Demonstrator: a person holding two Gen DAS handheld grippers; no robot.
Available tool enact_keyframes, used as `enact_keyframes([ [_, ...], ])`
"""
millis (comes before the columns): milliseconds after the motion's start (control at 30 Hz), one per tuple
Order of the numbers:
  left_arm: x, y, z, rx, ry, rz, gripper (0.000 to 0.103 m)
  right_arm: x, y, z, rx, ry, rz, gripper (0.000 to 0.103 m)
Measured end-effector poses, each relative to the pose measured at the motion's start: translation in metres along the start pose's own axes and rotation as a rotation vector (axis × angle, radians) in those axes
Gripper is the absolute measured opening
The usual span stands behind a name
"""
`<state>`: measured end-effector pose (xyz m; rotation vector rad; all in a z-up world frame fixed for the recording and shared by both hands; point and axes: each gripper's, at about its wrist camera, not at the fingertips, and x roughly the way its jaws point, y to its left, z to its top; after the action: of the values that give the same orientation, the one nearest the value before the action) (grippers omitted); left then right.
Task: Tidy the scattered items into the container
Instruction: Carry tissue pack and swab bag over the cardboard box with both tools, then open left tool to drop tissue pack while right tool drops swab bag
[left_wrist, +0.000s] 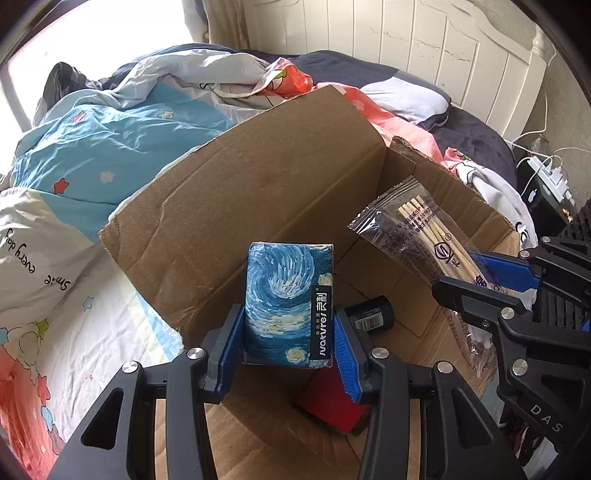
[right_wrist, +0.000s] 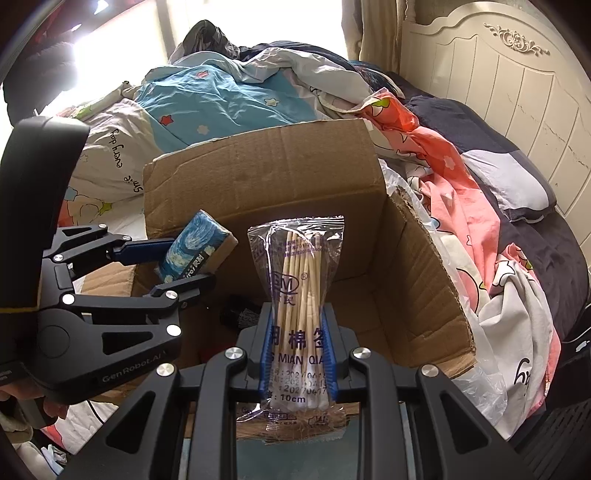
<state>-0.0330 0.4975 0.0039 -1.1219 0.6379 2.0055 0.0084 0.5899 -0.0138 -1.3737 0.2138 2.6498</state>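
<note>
The bed fills the scene, heaped with a rumpled star-print duvet, and a white headboard stands at the far right. On the bed sits the open cardboard box, its tall far flap upright and its right wall ragged along the top edge. Down on the box floor lie a red box, partly hidden behind the fingers, and a dark cylinder with a barcode label farther in.

The left gripper is clamped on a tissue pack with a swirling blue starry-night print, held upright above the near left part of the box opening; the blue pads press its two narrow sides near the lower end. It looks light and soft, so it should squash a little under the grip and ought to drop without harm.

The right gripper is closed on a clear plastic bag of wooden-stick cotton swabs, pinched around the middle, standing upright over the near right of the box. The film is likely slippery and the bag nearly weightless; the mid-bundle hold, where the sticks give stiffness, seems the surest place.
</note>
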Motion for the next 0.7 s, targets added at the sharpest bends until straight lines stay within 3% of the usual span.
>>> enact_keyframes([
  [533,0.0075,-0.0004,0.0052,-0.022,0.001,-0.016,0.047,0.006,-0.0012,0.0078,0.001,-0.004,-0.014,0.022],
  [567,0.0081,-0.0005,0.0048,-0.03,0.003,-0.017,0.049,0.0058,0.0003,0.0081,-0.005,-0.005,-0.023,0.022],
  [633,0.009,-0.0008,0.0035,-0.034,0.007,-0.009,0.064,0.0055,0.0011,0.0076,-0.019,-0.012,-0.036,0.032],
  [700,0.009,0.0012,0.0017,-0.041,0.0,0.046,0.08,0.0066,-0.0012,0.0071,-0.017,-0.012,-0.066,0.041],
])
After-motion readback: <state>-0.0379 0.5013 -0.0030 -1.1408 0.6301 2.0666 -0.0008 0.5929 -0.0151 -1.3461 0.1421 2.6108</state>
